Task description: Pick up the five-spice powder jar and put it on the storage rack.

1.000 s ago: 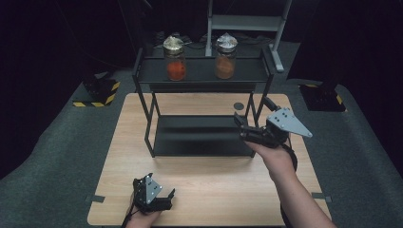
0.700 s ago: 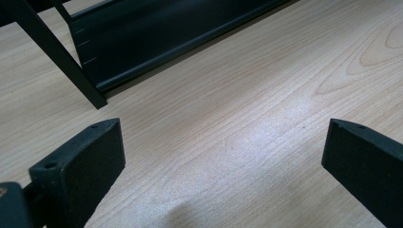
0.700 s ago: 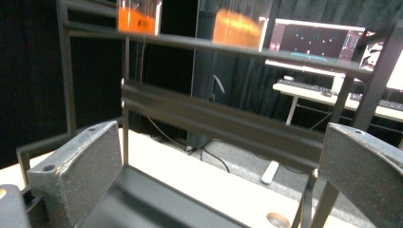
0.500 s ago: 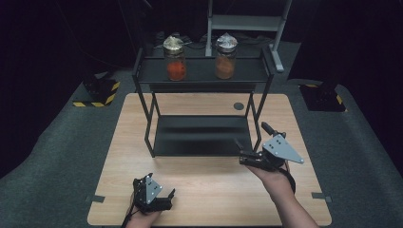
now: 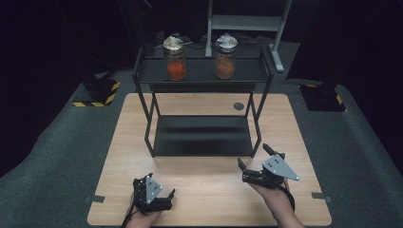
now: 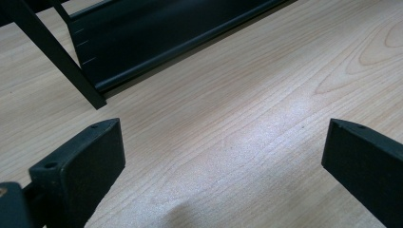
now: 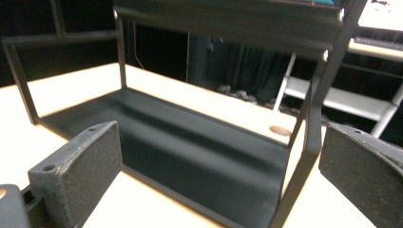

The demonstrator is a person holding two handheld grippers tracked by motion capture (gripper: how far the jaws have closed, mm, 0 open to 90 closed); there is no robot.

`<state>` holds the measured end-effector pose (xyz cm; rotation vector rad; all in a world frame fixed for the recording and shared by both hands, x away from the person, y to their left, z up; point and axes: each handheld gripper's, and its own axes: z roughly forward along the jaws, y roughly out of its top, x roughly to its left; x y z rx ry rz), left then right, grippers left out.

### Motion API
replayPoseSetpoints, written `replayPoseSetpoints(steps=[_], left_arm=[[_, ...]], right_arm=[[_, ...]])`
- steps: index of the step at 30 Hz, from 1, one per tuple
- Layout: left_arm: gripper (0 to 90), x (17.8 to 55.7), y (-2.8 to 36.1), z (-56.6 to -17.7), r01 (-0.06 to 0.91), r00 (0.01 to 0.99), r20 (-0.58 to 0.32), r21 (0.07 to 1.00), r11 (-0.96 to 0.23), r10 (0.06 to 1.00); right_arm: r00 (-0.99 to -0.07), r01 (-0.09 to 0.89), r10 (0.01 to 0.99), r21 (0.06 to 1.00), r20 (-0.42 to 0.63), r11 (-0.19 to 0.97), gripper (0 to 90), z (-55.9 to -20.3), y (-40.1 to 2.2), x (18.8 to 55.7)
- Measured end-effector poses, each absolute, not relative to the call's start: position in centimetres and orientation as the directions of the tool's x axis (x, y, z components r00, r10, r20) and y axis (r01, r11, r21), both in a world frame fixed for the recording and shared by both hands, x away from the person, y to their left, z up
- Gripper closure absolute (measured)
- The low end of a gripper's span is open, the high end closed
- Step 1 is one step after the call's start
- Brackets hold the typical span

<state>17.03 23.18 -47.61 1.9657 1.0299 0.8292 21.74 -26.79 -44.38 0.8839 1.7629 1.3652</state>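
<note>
Both grippers sit near the front edge of the table (image 5: pixel 209 107), holding nothing. The left gripper (image 5: pixel 159 195) is close to the front-left corner, its jaws wide apart with bare wood between them. The right gripper (image 5: pixel 255 164) is toward the front-right, just in front of the rack's front-right leg, jaws likewise spread, a grey three-cornered plate on top.

The black metal rack (image 5: pixel 202 135) stands at the middle of the table. Its lower shelf lies bare and its front-left foot shows in the left gripper view. On the upper shelf, well apart from both grippers, stand two jars: the left jar (image 5: pixel 174 59) with orange-red contents, the right jar (image 5: pixel 225 57) with browner contents. Each has a crinkled silvery top. I can read no label or writing on either; they are too small for that.

A small round dark disc (image 5: pixel 238 106) is set in the table near the back-right, behind the rack. The person's forearms are cut off at the bottom of the high view.
</note>
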Motion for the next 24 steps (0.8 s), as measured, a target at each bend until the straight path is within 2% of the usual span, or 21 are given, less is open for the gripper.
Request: replayPoseSetpoints(steps=[10,24], left_arm=[[0.7,17.0,23.0,-47.6,0.371,0.468,0.205,0.837,-0.402,0.860],[0.7,17.1,23.0,-47.5,0.375,0.473,0.206,0.833,-0.407,0.857]], right_arm=[[-0.483,0.161,0.866,0.959,-0.130,0.233,0.0,-47.2,-27.9,20.9],[-0.455,0.238,0.878,0.929,-0.151,0.284,0.0,-49.2,-28.8,20.0]])
